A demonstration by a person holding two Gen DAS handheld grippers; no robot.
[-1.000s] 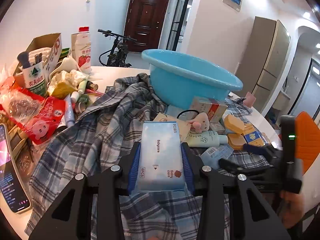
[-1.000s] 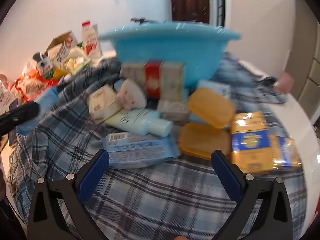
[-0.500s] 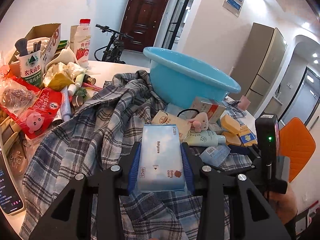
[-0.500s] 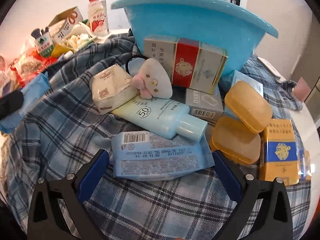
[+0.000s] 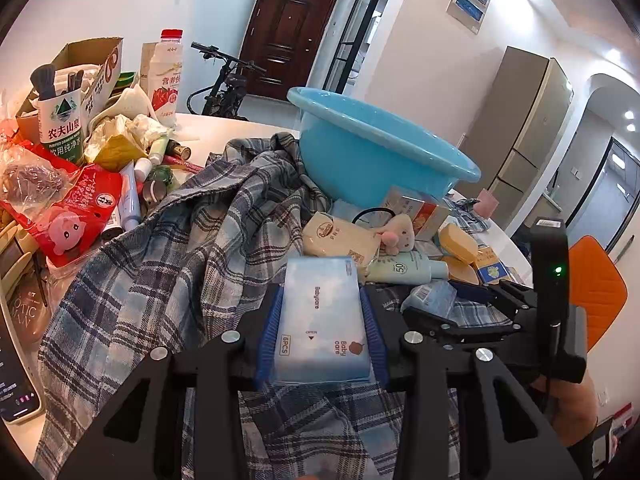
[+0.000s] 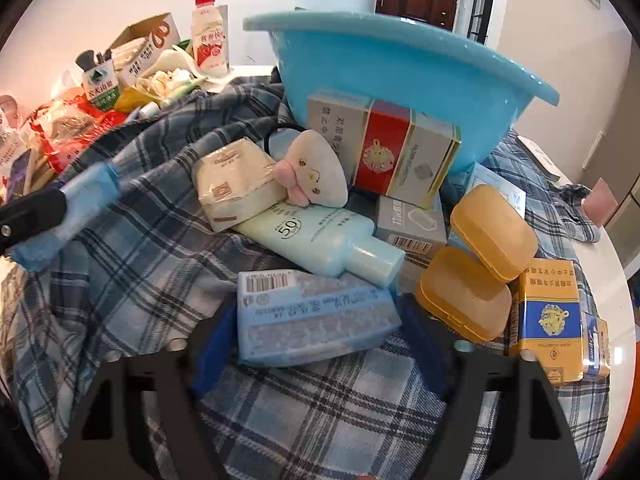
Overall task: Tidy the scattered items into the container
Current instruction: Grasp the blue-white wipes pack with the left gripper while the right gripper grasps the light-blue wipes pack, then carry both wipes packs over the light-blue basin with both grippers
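My left gripper (image 5: 322, 320) is shut on a light blue Baby care wipes pack (image 5: 322, 324) and holds it above the plaid cloth (image 5: 192, 264). The blue basin (image 5: 372, 148) stands beyond it, also in the right wrist view (image 6: 392, 76). My right gripper (image 6: 316, 332) has its blue pads on both sides of a second blue wipes pack (image 6: 316, 316) lying on the cloth (image 6: 160, 264); the fingers are blurred and nearly touch it. The right gripper also shows in the left wrist view (image 5: 472, 304).
Beside the wipes pack lie a sunscreen bottle (image 6: 324, 240), tissue pack (image 6: 232, 184), plush toy (image 6: 316, 172), red-and-white carton (image 6: 384, 156), two orange cases (image 6: 476, 260) and yellow boxes (image 6: 552, 320). Left clutter: milk bottle (image 5: 166, 76), cardboard box (image 5: 92, 68), phone (image 5: 12, 380).
My right gripper has moved forward onto the second wipes pack and its fingers have closed in around it. My left gripper holds its pack a little higher and to the left.
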